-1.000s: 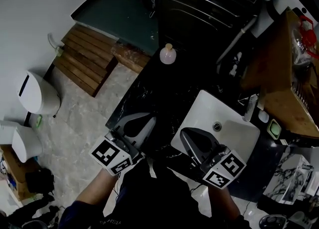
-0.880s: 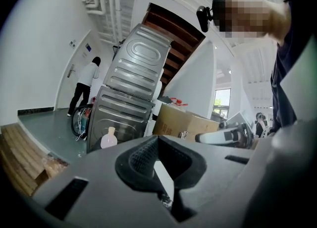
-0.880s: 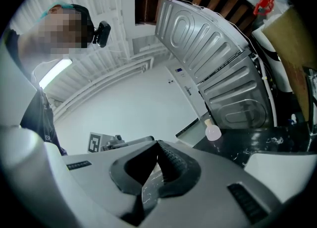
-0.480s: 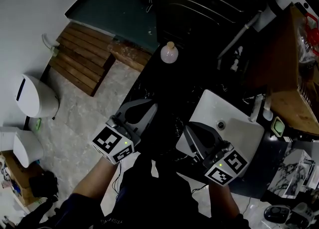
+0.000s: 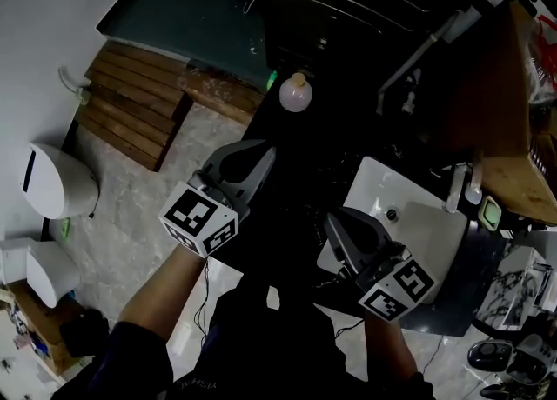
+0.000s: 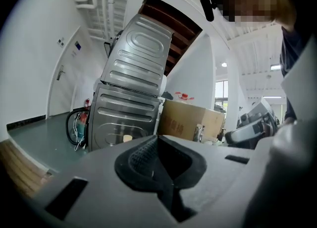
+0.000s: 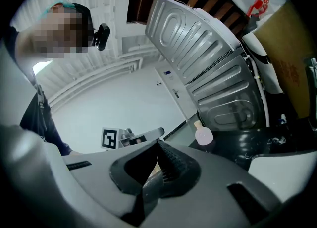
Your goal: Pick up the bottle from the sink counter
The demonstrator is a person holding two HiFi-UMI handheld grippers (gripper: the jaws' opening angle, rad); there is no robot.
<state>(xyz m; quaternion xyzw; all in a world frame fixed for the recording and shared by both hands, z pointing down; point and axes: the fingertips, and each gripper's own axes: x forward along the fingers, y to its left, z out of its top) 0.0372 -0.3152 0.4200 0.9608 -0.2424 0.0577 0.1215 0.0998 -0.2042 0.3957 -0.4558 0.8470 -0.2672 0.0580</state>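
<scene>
Right now your left gripper (image 5: 264,155) and right gripper (image 5: 335,223) both have jaws pressed together, empty, while the bottle (image 5: 295,94) stands upright at the counter's (image 5: 324,163) far edge.

I count one round pale-pink plastic bottle with a tan cap (image 5: 295,94), upper middle of the frame. Two grey handheld grippers fill the lower half, the left gripper (image 5: 259,160) and the right gripper (image 5: 337,226), with one black-and-white marker cube (image 5: 198,220) on each. There is one white rectangular sink basin (image 5: 431,224) right of centre. One slatted brown wooden platform (image 5: 130,116) lies upper left, and two white rounded containers (image 5: 52,183) sit at the left edge.
</scene>
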